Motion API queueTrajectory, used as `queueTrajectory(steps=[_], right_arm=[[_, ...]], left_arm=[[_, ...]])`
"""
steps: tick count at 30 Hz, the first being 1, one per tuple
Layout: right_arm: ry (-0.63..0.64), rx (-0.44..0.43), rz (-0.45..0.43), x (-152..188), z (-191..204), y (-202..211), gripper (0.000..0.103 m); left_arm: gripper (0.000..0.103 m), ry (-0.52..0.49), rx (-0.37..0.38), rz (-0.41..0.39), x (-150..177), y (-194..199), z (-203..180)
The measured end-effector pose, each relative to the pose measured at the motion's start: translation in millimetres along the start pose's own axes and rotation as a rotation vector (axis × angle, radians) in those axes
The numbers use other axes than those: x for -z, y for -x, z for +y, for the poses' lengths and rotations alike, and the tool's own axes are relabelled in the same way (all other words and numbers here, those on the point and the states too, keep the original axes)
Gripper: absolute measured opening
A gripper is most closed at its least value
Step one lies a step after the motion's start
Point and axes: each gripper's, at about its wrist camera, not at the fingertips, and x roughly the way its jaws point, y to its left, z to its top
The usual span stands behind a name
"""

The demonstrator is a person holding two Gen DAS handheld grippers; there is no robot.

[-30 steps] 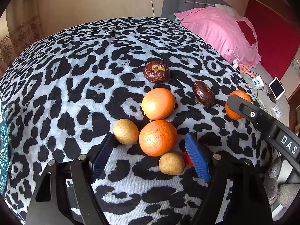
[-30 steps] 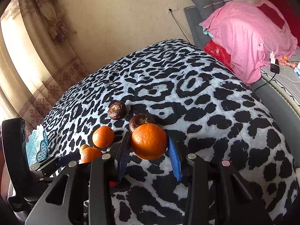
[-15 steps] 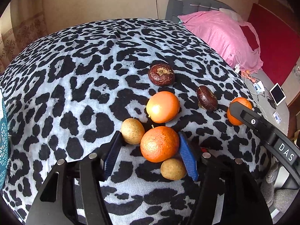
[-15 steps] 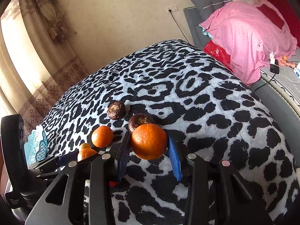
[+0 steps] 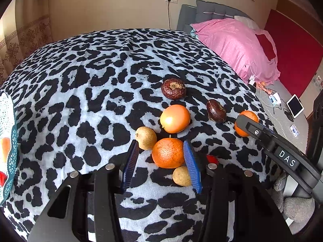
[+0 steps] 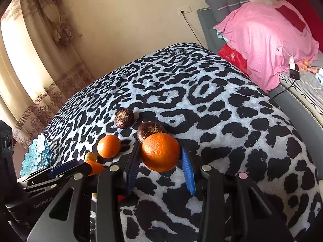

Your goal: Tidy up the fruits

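Left gripper point(image 5: 161, 155): blue pads apart, straddling rough orange point(image 5: 168, 152) on leopard-print cover point(image 5: 80, 92); right pad touching or nearly touching peel, left pad clear of it with a visible gap. Crowded on both sides: tan fruit point(image 5: 145, 138) just beside left pad tip, second small tan fruit point(image 5: 181, 175) against right pad, near edge of orange. Beyond: smooth pale orange point(image 5: 175, 118), almost touching rough orange. Farther out, two dark brown fruits point(image 5: 173, 88) point(image 5: 216, 111), apart from each other.

Right gripper point(image 6: 160, 157): pads clamped on large orange point(image 6: 160, 151), one pad on each side; whether lifted off cover, cannot tell. Directly behind it, dark brown fruit partly hidden by orange. Teal lattice basket point(image 6: 37, 155) at far left edge of cover, well apart from fruit group. Pink pillow point(image 6: 266, 34) and grey headboard point(image 6: 226, 2) at far right.
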Motion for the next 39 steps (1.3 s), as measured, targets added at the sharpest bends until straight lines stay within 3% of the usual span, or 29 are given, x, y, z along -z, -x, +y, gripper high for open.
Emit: queueTrajectory(steps=[6, 12, 14, 17, 22, 32, 39], right_arm=[[-0.001, -0.003, 0.000, 0.5, -0.1, -0.2, 0.039], [-0.002, -0.008, 0.001, 1.6, -0.3, -0.3, 0.039], [-0.001, -0.010, 0.001, 1.7, 0.0, -0.3, 0.039], [-0.005, -0.011, 0.001, 1.2, -0.8, -0.7, 0.039], [-0.008, -0.009, -0.002, 1.4, -0.8, -0.4, 0.039], [0.005, 0.005, -0.012, -0.1, 3.2, 5.6, 0.039], [0.033, 0.004, -0.021, -0.3, 18.4, 16.2, 0.039]], left_arm=[[0.061, 0.038, 0.010, 0.042, 0.7, -12.6, -2.8], [0.061, 0.048, 0.049, 0.080, 2.6, -24.1, -6.3], [0.057, 0.045, 0.048, 0.094, 2.9, -28.0, -7.9], [0.041, 0.035, 0.071, 0.090, 2.9, -28.4, -11.1], [0.040, 0.029, 0.065, 0.083, 3.8, -24.6, -12.6], [0.040, -0.012, -0.029, -0.044, 4.4, 19.1, -4.5], [0.040, 0.022, -0.083, -0.112, 5.5, 47.8, 22.0]])
